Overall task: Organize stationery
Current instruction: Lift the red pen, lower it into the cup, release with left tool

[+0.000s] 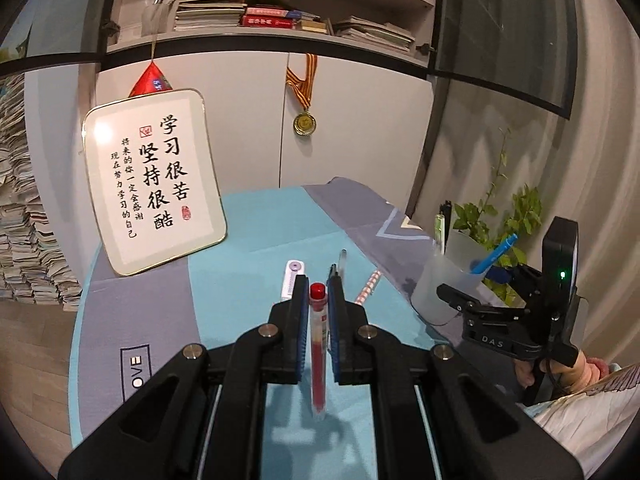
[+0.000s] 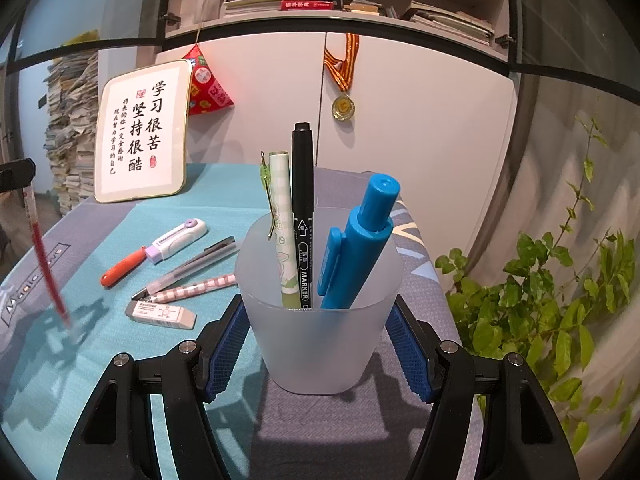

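Note:
My left gripper (image 1: 318, 280) is shut on a red gel pen (image 1: 319, 344) with a red cap. The pen hangs clear above the teal mat, its tip pointing down. In the right wrist view the same red pen (image 2: 46, 268) hangs at the far left. My right gripper (image 2: 318, 308) is shut on a frosted plastic cup (image 2: 320, 352), both blue pads against its sides. Inside the cup stand a green checked pen (image 2: 282, 216), a black marker (image 2: 303, 200) and a blue pen (image 2: 360, 240). In the left wrist view the cup (image 1: 436, 284) and right gripper (image 1: 460, 300) are at the right.
On the mat (image 2: 224, 188) left of the cup lie a correction tape (image 2: 176, 240), an orange-handled tool (image 2: 122, 268), a grey pen (image 2: 192, 266), a pink checked pen (image 2: 192, 290) and an eraser (image 2: 160, 314). A framed calligraphy board (image 2: 142, 132) leans at the back. A leafy plant (image 2: 560, 300) stands at the right.

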